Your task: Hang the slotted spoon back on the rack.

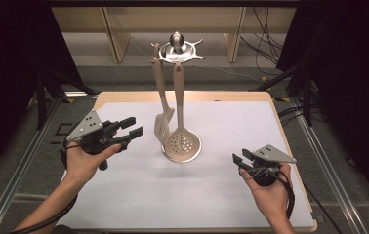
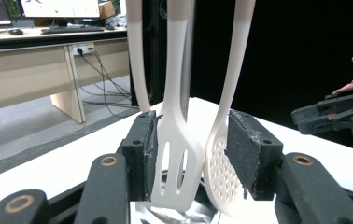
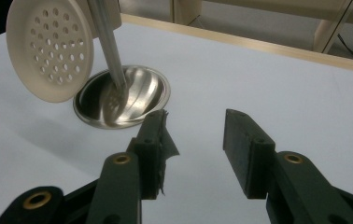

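A metal utensil stand (image 1: 177, 50) rises from a round shiny base (image 3: 142, 93) at the middle of the table. A cream slotted spatula (image 1: 161, 126) and a cream perforated skimmer (image 1: 182, 142) hang from its top hooks. My left gripper (image 1: 134, 126) is open, held above the table just left of the spatula and pointing at it without touching. In the left gripper view the spatula (image 2: 174, 158) and skimmer (image 2: 219, 163) show in the gap of the open left gripper (image 2: 191, 149). My right gripper (image 1: 240, 156) is open and empty at the table's right, aimed toward the base (image 3: 195, 140).
A white mat (image 1: 212, 195) covers the wooden table. Aluminium rails (image 1: 21, 165) run along both sides. Wooden desk legs (image 1: 116, 39) and cables (image 1: 263, 44) lie beyond the far edge. Dark curtains flank the table.
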### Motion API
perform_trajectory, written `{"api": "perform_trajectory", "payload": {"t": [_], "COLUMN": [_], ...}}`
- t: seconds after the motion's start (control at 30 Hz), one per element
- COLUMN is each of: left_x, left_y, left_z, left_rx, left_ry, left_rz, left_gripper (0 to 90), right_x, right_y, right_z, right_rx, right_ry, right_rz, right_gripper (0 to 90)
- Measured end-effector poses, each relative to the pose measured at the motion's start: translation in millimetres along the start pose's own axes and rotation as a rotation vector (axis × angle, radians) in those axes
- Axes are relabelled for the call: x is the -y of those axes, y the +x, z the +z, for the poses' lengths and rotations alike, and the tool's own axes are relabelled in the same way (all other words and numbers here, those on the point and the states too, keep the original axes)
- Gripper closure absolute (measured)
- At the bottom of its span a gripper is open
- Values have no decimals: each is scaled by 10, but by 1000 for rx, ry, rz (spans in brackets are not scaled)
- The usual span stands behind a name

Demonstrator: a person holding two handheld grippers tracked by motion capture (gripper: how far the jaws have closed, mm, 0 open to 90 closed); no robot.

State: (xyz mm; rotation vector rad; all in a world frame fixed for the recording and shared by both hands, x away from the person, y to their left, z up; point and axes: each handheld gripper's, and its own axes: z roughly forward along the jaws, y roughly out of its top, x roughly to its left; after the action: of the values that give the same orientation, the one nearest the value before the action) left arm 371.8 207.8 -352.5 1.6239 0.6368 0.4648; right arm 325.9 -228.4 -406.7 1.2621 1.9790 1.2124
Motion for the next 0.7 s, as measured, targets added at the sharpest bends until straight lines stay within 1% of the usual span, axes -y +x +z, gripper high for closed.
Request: {"api": "perform_trajectory", "payload": {"t": [0.03,0.07,0.1,0.13,0.17,0.2,0.3,0.33,0.37,0.4,0.43,0.47,0.5,0.53,0.6,0.67,0.7], "left_x": [21,40,62,77,102,118,195,215,241,270,294,324,348,374,408,445,459], "left_y": [11,19,31,39,46,54,80,83,91,97,109,107,114,120,133,148,152], "left_z": [-12,-27,-44,-53,-69,-79,-122,-130,-144,-151,-176,-175,-189,-210,-233,-254,-270], "left_rx": [-3,-11,-16,-16,-21,-21,-34,-38,-39,-43,-47,-46,-49,-56,-63,-67,-76], "left_ry": [1,3,6,6,7,8,20,21,27,24,45,31,35,43,46,41,50], "left_rz": [-4,-8,-10,-11,-17,-15,-26,-32,-32,-38,-30,-48,-49,-52,-56,-64,-64], "left_gripper": [526,524,523,521,520,520,519,519,519,519,519,518,518,517,517,517,516], "right_x": [0,-4,-4,-1,0,1,2,7,1,-2,-2,-1,-2,0,3,3,5], "right_y": [1,-11,0,-5,-6,-1,-2,-1,2,-7,-9,-7,-10,-1,-6,-3,-1], "right_z": [0,-5,-10,-10,-6,-6,-3,8,-11,-8,-8,-9,-5,-8,-5,-2,3], "right_rx": [0,1,5,10,10,8,8,5,9,6,6,6,4,3,12,12,14], "right_ry": [0,7,13,14,10,14,9,-4,14,9,9,9,7,9,5,7,1], "right_rz": [-1,-13,-5,-18,-20,-14,-16,-12,-4,-12,-13,-12,-20,-8,-29,-28,-27], "right_gripper": [598,598,597,597,596,596,595,595,595,595,595,595,595,595,595,595,595]}}
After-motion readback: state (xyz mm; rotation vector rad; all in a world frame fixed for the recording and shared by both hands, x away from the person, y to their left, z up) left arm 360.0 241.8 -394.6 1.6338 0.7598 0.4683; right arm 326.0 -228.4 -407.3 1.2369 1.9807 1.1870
